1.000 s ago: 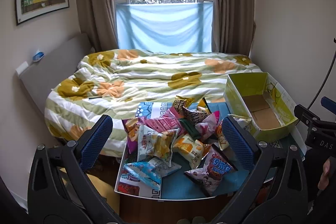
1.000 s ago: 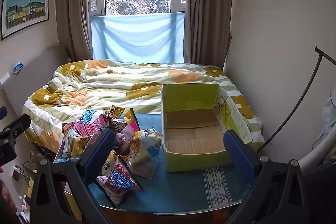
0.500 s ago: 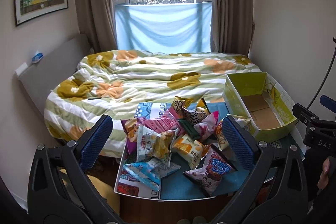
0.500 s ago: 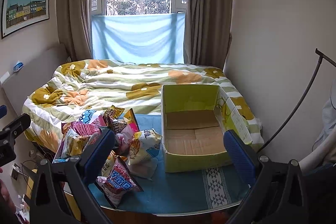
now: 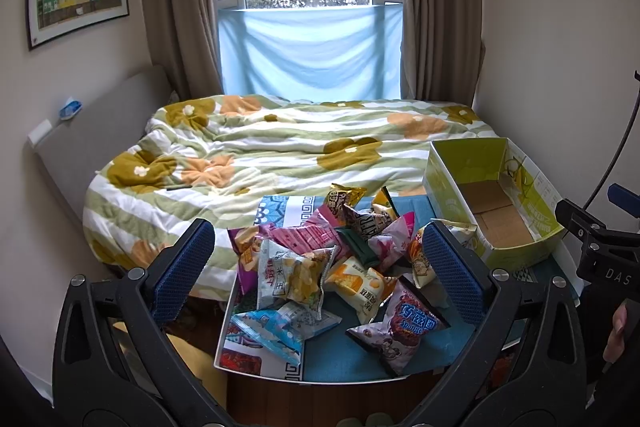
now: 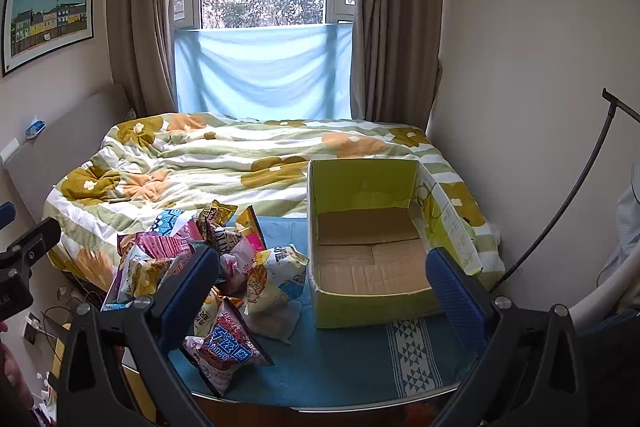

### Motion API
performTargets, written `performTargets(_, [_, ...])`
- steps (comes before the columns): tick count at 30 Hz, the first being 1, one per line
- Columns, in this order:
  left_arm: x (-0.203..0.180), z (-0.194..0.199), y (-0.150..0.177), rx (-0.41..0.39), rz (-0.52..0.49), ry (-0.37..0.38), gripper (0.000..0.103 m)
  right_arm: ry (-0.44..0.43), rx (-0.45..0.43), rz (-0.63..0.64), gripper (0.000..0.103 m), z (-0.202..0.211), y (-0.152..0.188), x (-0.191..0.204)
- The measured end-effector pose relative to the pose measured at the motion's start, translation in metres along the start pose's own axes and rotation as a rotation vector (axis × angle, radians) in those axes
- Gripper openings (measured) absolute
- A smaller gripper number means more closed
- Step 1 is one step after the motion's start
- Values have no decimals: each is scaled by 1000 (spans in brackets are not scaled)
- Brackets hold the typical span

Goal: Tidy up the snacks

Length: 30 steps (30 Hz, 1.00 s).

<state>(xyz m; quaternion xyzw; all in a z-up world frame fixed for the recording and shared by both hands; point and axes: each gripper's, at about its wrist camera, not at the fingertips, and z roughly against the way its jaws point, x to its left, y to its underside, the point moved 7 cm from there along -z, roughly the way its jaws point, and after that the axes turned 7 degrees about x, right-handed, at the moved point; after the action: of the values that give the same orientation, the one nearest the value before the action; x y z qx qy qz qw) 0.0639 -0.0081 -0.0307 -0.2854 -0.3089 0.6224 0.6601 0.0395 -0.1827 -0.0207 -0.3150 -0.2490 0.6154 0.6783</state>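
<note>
Left gripper (image 5: pixel 320 271): jaws wide apart, holding nothing, above the snacks (image 5: pixel 332 259). Right gripper (image 6: pixel 320 287): jaws wide apart, holding nothing. The snacks lie heaped on the table's (image 6: pixel 344 359) left half. The box (image 6: pixel 368 255) stands open just right of them, its back against the bed (image 6: pixel 224 163).

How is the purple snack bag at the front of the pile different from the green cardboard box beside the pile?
The purple snack bag is soft, crinkled, sealed and lies flat; the green cardboard box is rigid, open-topped and stands upright. The bag is far smaller than the box. The bag is full; the box is empty. Both rest on the blue tablecloth.
</note>
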Motion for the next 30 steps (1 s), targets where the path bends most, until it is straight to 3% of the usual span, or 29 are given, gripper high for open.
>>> performTargets(30, [-1,-1,-1,-4,4,7,103,-5,7,-9,103,-2,0,-3])
